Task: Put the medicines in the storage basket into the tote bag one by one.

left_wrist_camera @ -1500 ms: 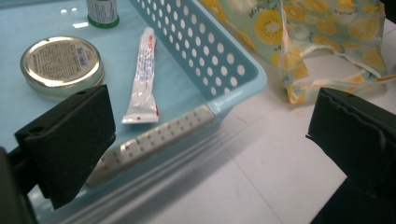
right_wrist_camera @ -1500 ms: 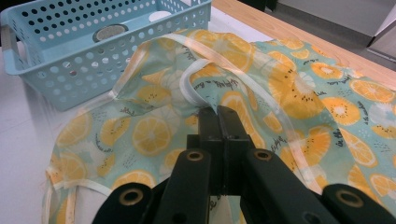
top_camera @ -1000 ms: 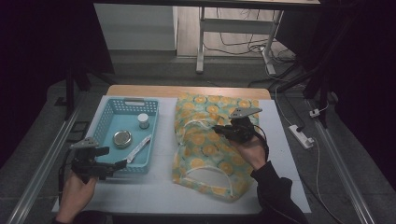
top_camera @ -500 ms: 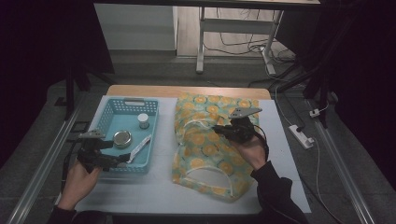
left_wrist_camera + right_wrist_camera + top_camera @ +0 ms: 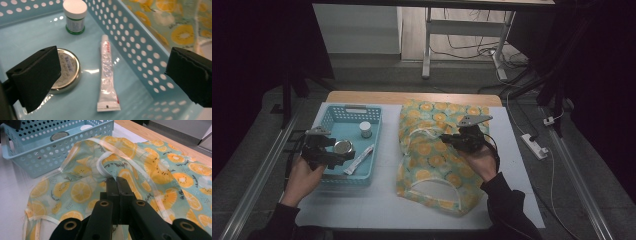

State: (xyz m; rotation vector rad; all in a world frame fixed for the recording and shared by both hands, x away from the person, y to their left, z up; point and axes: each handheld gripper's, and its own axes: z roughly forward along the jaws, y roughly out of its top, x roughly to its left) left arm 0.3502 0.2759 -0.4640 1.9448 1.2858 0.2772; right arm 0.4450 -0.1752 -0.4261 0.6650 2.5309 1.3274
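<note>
**Basket still full, bag pinned, left tool poised over the tube**

I read the job as moving the small items out of the blue basket [image 5: 326, 176] and into the orange-print bag [image 5: 432, 170], and as far as I can judge none of it is done. All three items lie in the basket, and the bag lies flat across the middle of the bench [image 5: 382, 210] in the high view, its mouth not yet lifted open. So the whole transfer is left: pick, carry, drop, three times over.

Starting at the lower edge of the high view, my left tool [image 5: 343, 157] sits at lower left, over the basket's near half. In the left gripper view its jaws are spread wide, with nothing between them. The toothpaste tube [image 5: 108, 81] lies on the basket floor in the centre of that frame, inside the gap but not touched. The round tin [image 5: 67, 70] sits partly behind the left-hand jaw; whether the pad brushes it I cannot tell. Farther up that frame stands the small white-capped jar [image 5: 74, 16], well apart from both. The right-hand jaw hangs outside the perforated wall, so I judge the tool needs to shift before it can close on the tube.

At centre right of the high view, my right tool [image 5: 451, 141] is over the bag. In the right gripper view its jaws are pressed tight together on the bag's fabric, beside the pale handle strap [image 5: 103, 171] that loops just beyond the tips.
</note>
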